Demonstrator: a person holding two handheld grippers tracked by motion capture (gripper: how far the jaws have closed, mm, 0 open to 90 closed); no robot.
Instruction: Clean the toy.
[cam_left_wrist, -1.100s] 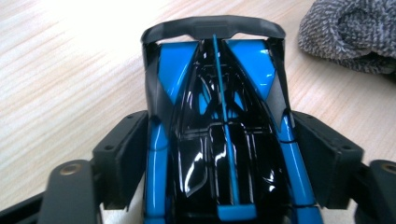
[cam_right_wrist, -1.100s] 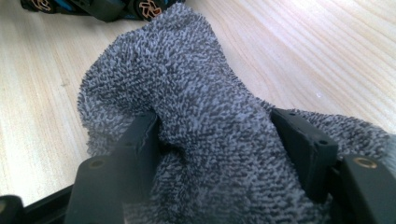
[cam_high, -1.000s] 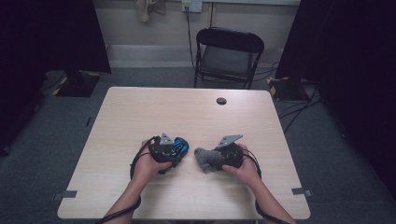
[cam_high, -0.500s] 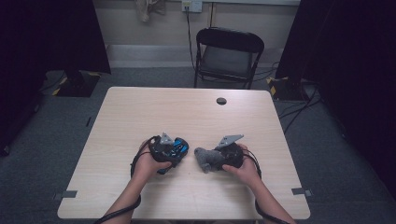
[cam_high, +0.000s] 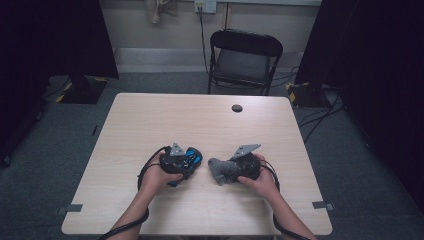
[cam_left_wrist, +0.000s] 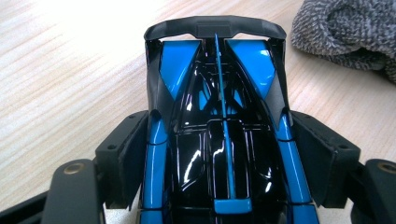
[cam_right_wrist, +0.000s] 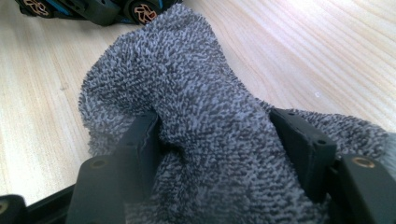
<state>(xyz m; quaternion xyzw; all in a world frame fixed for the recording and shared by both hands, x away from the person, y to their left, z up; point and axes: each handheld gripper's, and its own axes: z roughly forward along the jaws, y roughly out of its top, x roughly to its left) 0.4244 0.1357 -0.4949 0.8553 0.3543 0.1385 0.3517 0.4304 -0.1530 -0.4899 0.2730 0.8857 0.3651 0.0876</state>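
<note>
Left tool (cam_left_wrist: 219, 158) clamped across blue-black toy car (cam_left_wrist: 219, 116), lower centre of left gripper view; judged: pinned steady for wiping. Right tool (cam_right_wrist: 215, 140) clamped on bunched grey cloth (cam_right_wrist: 187, 93), just beside car on desk (cam_high: 150, 120); judged: cloth wadded as wiping pad.

High view is pretty dim, only the table (cam_high: 150, 125) catches light and everything around it sinks into near black. Gripper views are way brighter: wood washes out beyond the toy car (cam_left_wrist: 219, 140), whose glossy roof shows white glare
</note>
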